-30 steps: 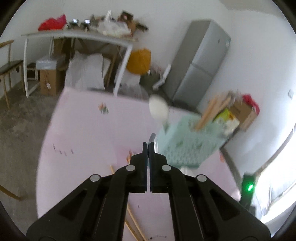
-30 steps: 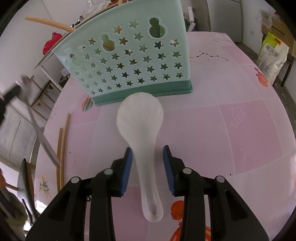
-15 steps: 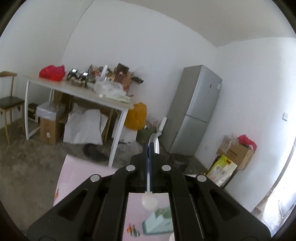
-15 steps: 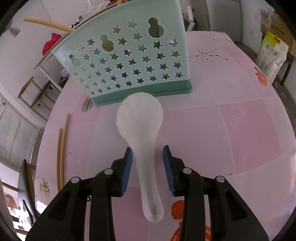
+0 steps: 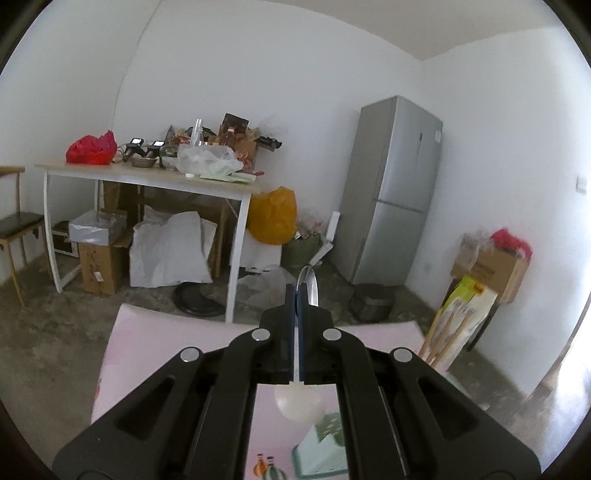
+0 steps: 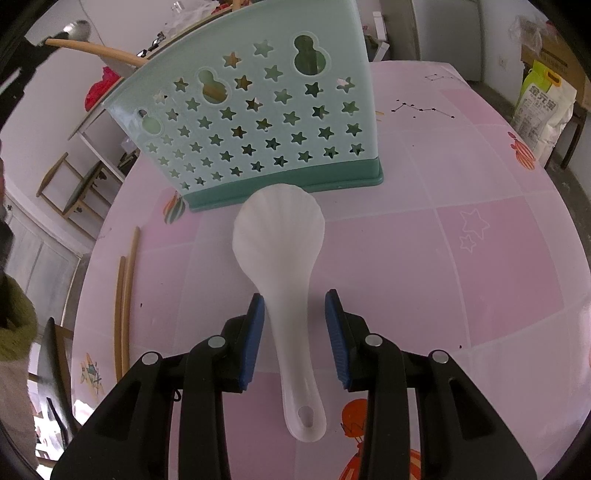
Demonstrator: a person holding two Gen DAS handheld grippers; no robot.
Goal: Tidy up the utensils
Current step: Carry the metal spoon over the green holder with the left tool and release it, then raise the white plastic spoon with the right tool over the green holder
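My left gripper (image 5: 298,291) is shut on a metal spoon (image 5: 309,286), held high above the table with its bowl sticking up past the fingertips. The spoon bowl also shows at the top left of the right wrist view (image 6: 77,28). My right gripper (image 6: 294,306) is open, its blue pads (image 6: 255,325) on either side of the handle of a white rice paddle (image 6: 280,236) that lies flat on the pink table (image 6: 480,240). The mint green utensil basket (image 6: 258,122) stands just beyond the paddle, with a wooden handle (image 6: 96,51) sticking out. Paddle (image 5: 299,404) and basket (image 5: 321,439) show low in the left wrist view.
Two wooden chopsticks (image 6: 123,299) lie on the table's left side. Beyond the table are a cluttered desk (image 5: 155,173), a grey fridge (image 5: 391,192), cardboard boxes (image 5: 487,266) and a chair (image 5: 14,225). A rice sack (image 6: 543,107) stands right of the table.
My left gripper has risen and tilted upward with the spoon, so its view now shows the room rather than the tabletop. The right gripper and paddle have not moved.
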